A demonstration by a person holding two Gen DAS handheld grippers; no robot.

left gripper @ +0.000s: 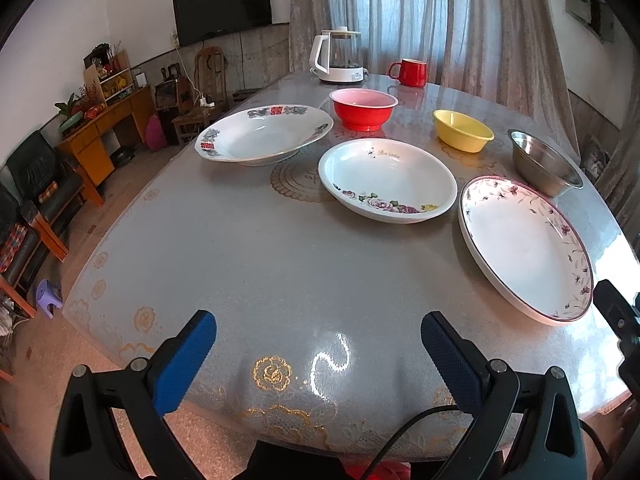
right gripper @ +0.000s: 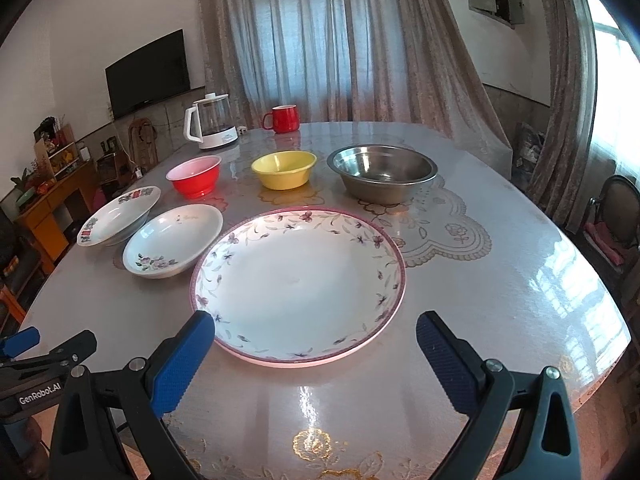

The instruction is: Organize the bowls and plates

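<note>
left gripper point(left gripper: 318, 344): blue pads spread wide, nothing in them, hanging over the near edge of the table point(left gripper: 280, 264)
right gripper point(right gripper: 316, 344): also wide open and empty, at the near edge, its left pad just in front of the big plate's rim
big floral plate point(right gripper: 298, 284): flat on the table nearest the near edge, pink rim with small flowers around it
rose plate point(right gripper: 172, 240): deep white one with purple roses, just left of the big plate; can't tell if the rims touch
red-pattern plate point(right gripper: 118, 216): deep plate by the left edge, overlaps the rose plate in the right wrist view but sits clearly apart from it in the left wrist view
red bowl point(right gripper: 194, 174): back row, left, pale pink inside
yellow bowl point(right gripper: 285, 169): back row, middle
steel bowl point(right gripper: 382, 172): back row, right, biggest of the three, sitting on the lace doily point(right gripper: 448, 232)
far edge stuff: white kettle point(right gripper: 210, 128) and a red mug point(right gripper: 284, 118), near each other
background: curtains point(right gripper: 320, 40) and a wall TV point(right gripper: 148, 72)
</note>
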